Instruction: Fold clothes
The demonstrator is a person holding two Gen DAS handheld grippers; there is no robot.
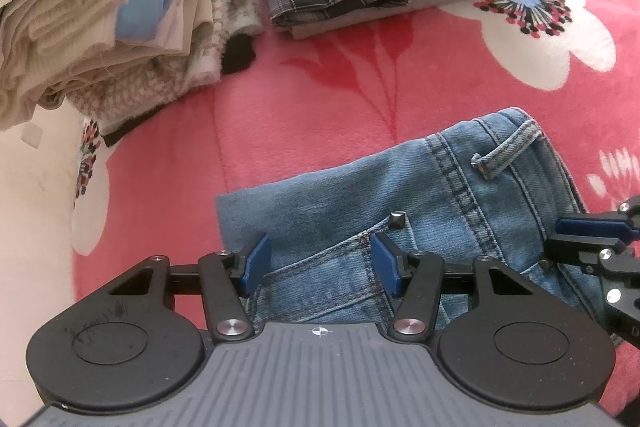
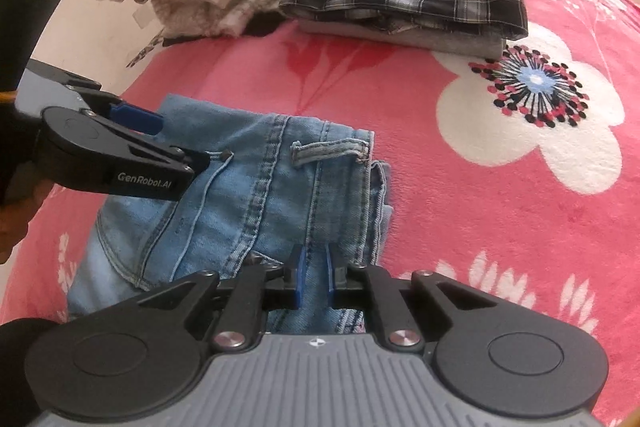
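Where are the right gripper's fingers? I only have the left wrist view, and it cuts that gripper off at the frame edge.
Observer: The right gripper is over the jeans, near their closest edge, jaws almost together.
Operator: Is cloth pinched?
Observer: I cannot tell; denim shows through the narrow gap.
Operator: Is the right side of the jeans folded?
Observer: Yes, stacked layer edges run down that side, just past the belt loop.
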